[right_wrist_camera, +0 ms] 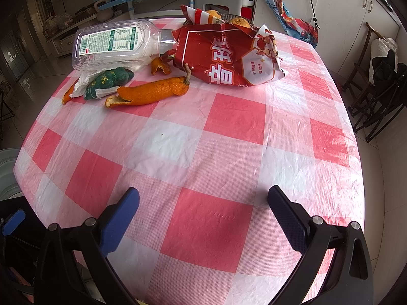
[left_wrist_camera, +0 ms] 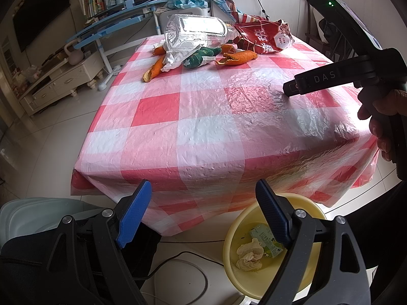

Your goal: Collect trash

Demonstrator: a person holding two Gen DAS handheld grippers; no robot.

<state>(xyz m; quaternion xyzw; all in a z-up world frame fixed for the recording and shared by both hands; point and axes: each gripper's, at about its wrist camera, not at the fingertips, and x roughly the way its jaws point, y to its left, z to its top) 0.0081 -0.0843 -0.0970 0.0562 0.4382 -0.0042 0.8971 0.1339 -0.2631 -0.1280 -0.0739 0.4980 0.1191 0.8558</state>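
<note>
The trash lies at the far end of the red-and-white checked table [right_wrist_camera: 229, 124]. There is a clear plastic bottle [right_wrist_camera: 114, 45] on its side, a torn red snack bag [right_wrist_camera: 229, 56], a long orange peel [right_wrist_camera: 152, 91], smaller peels and a green wrapper [right_wrist_camera: 109, 81]. My right gripper [right_wrist_camera: 203, 203] is open and empty above the near part of the table. My left gripper [left_wrist_camera: 203, 203] is open and empty off the table's near edge, above a yellow basin [left_wrist_camera: 236, 228] on the floor. The basin holds a crumpled tissue [left_wrist_camera: 249, 254] and a green carton [left_wrist_camera: 267, 239].
The right gripper's black body [left_wrist_camera: 330, 76] and the hand holding it [left_wrist_camera: 381, 122] hang over the table's right side. A pale bin [left_wrist_camera: 25, 216] and a cable [left_wrist_camera: 178, 259] are on the floor at left. Dark chairs [right_wrist_camera: 376, 89] stand right of the table.
</note>
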